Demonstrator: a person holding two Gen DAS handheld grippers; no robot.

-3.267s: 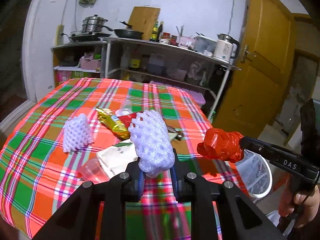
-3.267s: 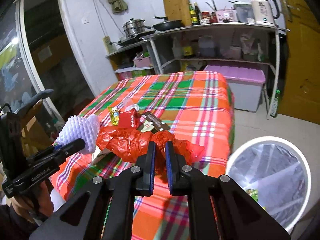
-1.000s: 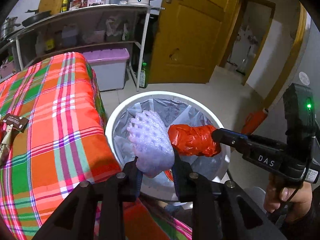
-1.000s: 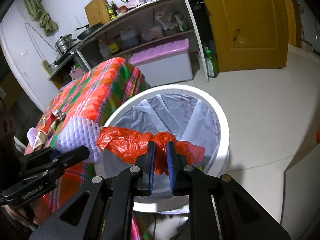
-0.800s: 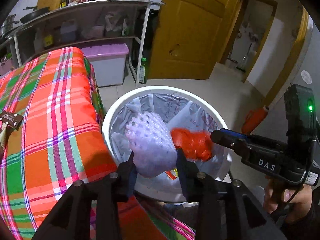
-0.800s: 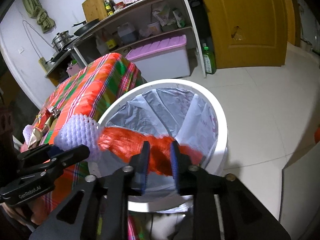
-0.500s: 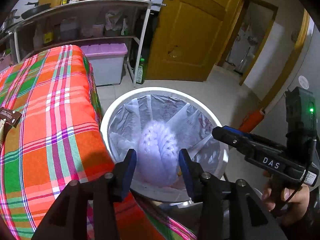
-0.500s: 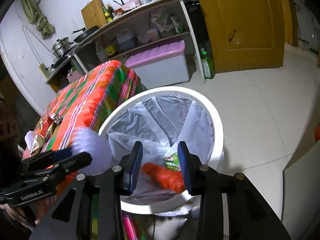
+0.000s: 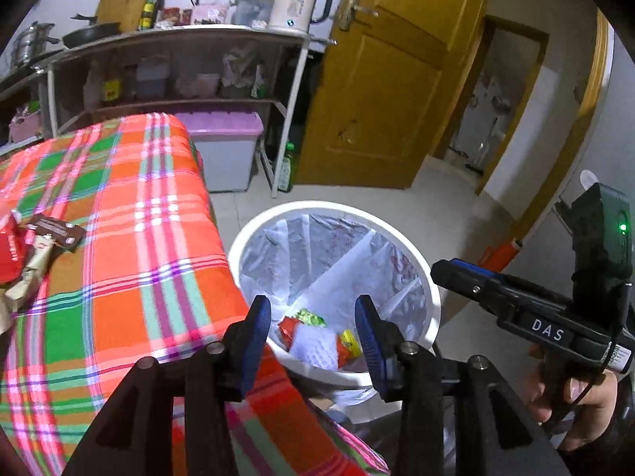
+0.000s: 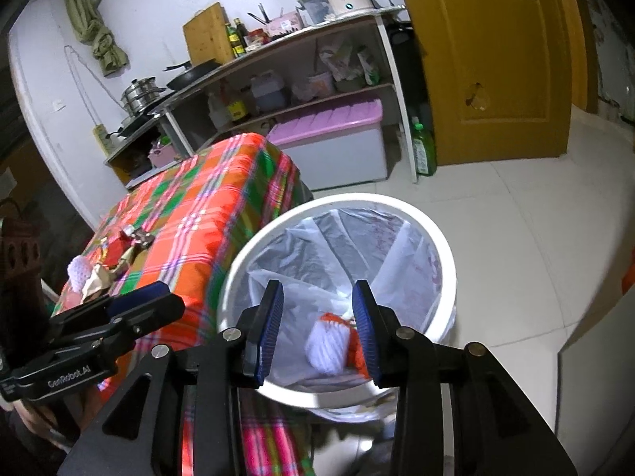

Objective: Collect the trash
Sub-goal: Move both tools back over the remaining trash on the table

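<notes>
A white trash bin (image 9: 426, 277) with a clear liner stands on the floor beside the table; it also shows in the right wrist view (image 10: 440, 238). The white foam net (image 10: 327, 343) and red plastic bag (image 10: 333, 318) lie inside it with other wrappers (image 9: 307, 317). My left gripper (image 9: 313, 327) is open and empty above the bin's near rim. My right gripper (image 10: 317, 317) is open and empty over the bin. More trash (image 9: 35, 246) lies on the plaid tablecloth, with another foam net (image 10: 77, 271).
The table with the plaid cloth (image 9: 119, 238) is to the left of the bin. A purple-lidded storage box (image 9: 226, 150) sits under a metal shelf rack (image 9: 178, 39). A yellow door (image 9: 389, 79) is behind. A green bottle (image 10: 420, 150) stands on the tiled floor.
Both grippers carried the foam net and red bag from the table to the bin, then opened; both items dropped into the bin and now lie inside.
</notes>
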